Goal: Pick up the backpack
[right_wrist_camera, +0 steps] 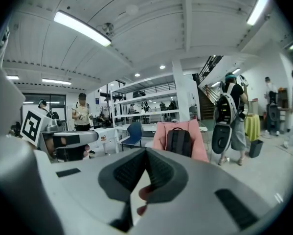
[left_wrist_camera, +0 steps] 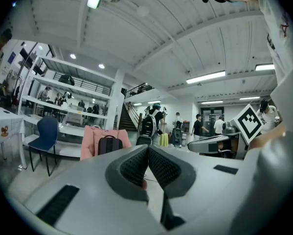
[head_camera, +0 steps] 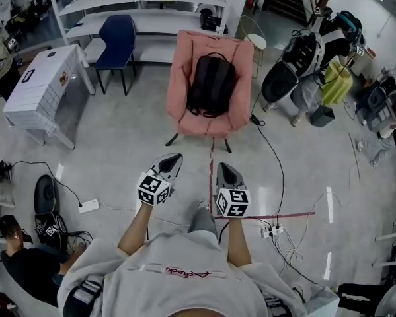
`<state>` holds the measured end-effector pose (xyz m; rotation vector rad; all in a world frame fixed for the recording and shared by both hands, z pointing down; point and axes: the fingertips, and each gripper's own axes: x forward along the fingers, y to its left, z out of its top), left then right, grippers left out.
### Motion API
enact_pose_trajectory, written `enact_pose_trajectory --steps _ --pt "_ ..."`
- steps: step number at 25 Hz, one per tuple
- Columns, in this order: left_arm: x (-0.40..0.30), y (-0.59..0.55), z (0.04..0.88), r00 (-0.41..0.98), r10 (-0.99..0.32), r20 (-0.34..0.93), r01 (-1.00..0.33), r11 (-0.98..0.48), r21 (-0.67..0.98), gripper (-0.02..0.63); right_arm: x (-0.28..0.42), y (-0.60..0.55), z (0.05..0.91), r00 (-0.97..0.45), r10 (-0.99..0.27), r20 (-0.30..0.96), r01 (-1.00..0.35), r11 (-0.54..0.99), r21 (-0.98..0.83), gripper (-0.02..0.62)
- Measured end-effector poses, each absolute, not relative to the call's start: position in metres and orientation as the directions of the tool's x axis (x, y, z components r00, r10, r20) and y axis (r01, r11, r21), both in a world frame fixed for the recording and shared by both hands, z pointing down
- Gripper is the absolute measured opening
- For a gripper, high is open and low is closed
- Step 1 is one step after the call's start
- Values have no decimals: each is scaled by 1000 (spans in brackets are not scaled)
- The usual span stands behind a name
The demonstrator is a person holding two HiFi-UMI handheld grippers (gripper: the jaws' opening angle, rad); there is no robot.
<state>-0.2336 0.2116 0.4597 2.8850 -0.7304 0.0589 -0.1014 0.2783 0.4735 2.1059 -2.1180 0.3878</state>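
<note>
While left gripper [head_camera: 176, 157], right gripper [head_camera: 223, 167] sit closed | backpack [head_camera: 211, 84]: black, upright on pink armchair [head_camera: 242, 68]

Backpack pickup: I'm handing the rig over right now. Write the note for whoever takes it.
Left gripper: jaws shut, empty, held out level over the floor.
Right gripper: jaws shut, empty, beside the left one.
Backpack: black, upright on the seat of the pink armchair, straight ahead and well beyond both grippers.
Done: nothing; the backpack is untouched.
Left: walk up to the armchair, open the jaws, grip the backpack (its top handle looks like the likeliest hold) and lift it off.
</note>
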Motion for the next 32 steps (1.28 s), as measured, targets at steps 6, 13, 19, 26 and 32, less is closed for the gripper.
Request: enact_pose_trajectory --steps 6,13,19,26,32 --pt "-222 190 468 873 -479 90 -487 -861 149 11 -88 260 485 -25 -962 273 -994 -4 -106 18" --pt "-190 149 471 869 -487 88 -495 -858 140 11 -58 216 488 -40 -966 257 -994 11 -111 18" --pt "-151 105 461 866 -493 78 -499 -857 125 11 -20 169 482 -50 -968 247 -994 24 -108 18" --pt "-106 45 445 843 -533 78 -538 -834 119 10 28 108 471 -90 -965 246 -992 65 -110 18" --pt "-63 0 443 834 -544 87 -551 -825 123 11 74 62 469 -104 -962 251 -991 78 -111 18"
